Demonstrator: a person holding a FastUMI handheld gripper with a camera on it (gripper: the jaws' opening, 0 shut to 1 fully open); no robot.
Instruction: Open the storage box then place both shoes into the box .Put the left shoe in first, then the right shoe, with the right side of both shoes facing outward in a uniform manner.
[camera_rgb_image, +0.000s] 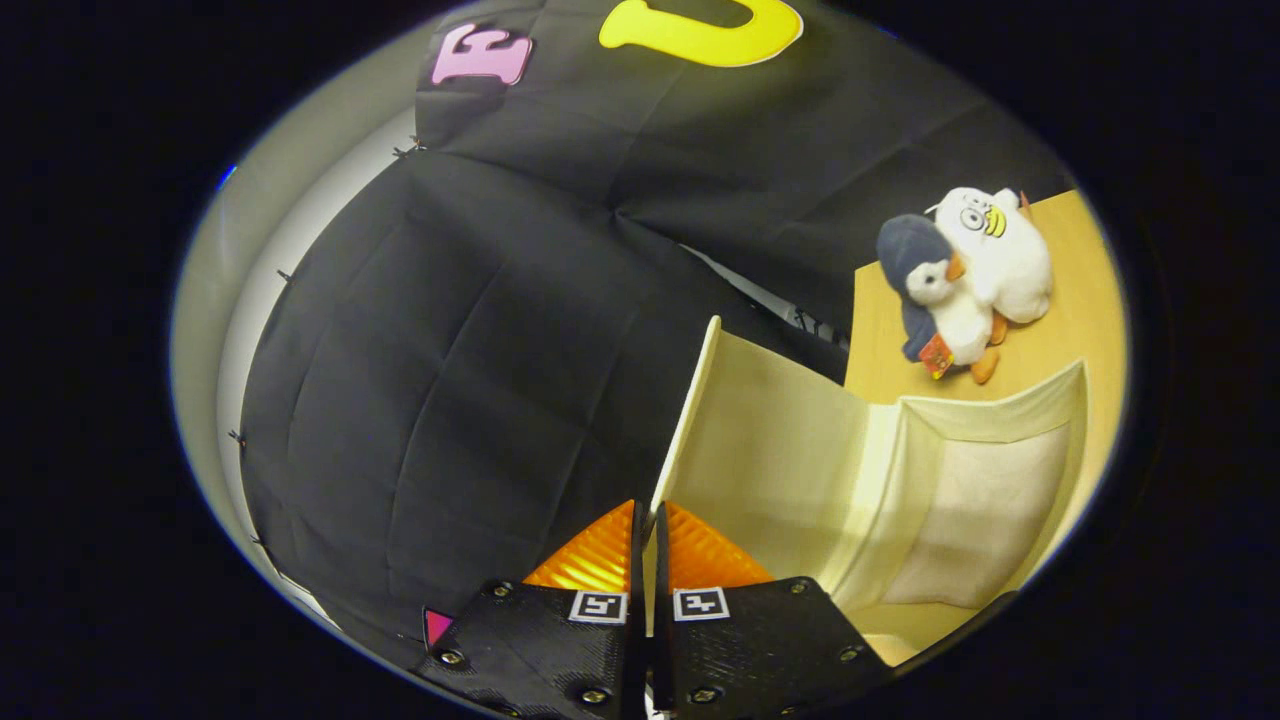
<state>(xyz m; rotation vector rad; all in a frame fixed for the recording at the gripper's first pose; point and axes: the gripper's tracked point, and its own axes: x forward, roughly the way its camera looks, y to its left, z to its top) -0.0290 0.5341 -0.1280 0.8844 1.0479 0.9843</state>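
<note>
Wooden desk (1070, 330), cream storage box (960, 500) lower right, flap (760, 450) raised.
Hand-held gripper (648, 530) pinches the upright flap's thin edge, fingers nearly together.

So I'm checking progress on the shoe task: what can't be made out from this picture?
- Shoes: none to be seen in the gripper view, so their place can't be told.
- Storage box: its floor is cut off near the fingers, so whether anything lies there is unclear.
- Lid: its edge runs down between the fingers; the gripper looks shut on it, contact partly hidden.
- Plush toys: the tag is too small to read.
</note>
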